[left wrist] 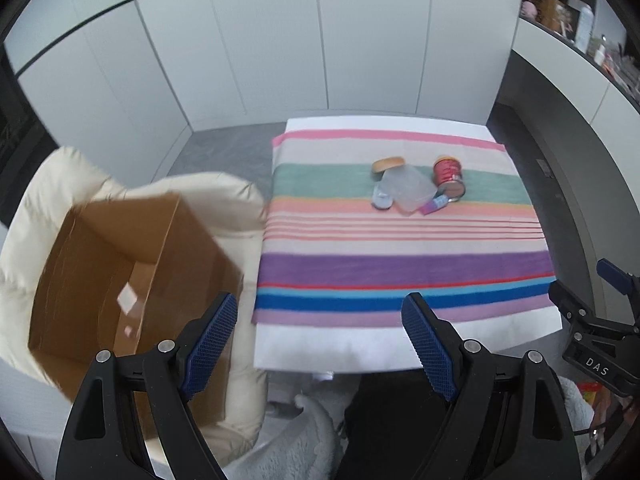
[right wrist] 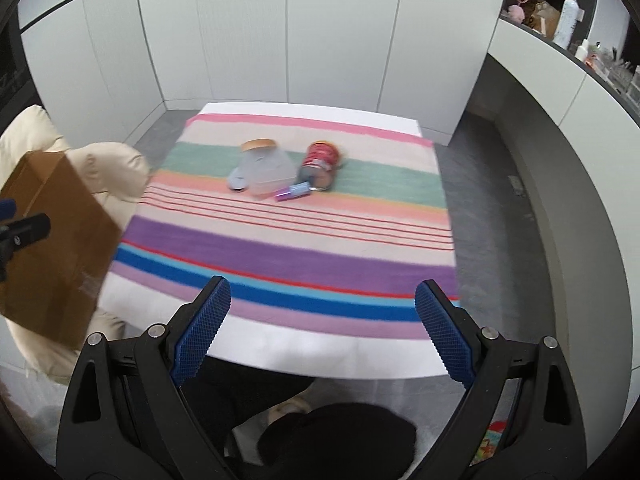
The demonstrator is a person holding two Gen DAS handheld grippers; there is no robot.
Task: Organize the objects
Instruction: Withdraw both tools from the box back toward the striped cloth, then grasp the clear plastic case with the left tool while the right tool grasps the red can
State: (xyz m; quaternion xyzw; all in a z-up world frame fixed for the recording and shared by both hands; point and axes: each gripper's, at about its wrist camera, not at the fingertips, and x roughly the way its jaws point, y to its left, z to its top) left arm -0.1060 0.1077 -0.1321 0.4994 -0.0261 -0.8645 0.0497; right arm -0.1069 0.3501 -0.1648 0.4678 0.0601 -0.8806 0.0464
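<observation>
Empty cardboard box (left wrist: 120, 280) left, items clustered on striped cloth (left wrist: 400, 272).

Both wrist views look steeply down, sharing the striped cloth (left wrist: 400, 272).

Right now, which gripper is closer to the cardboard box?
Left. The left gripper hangs open beside the cardboard box, its left finger over the box's near corner. The right gripper is open over the table's near edge, box far left.
</observation>
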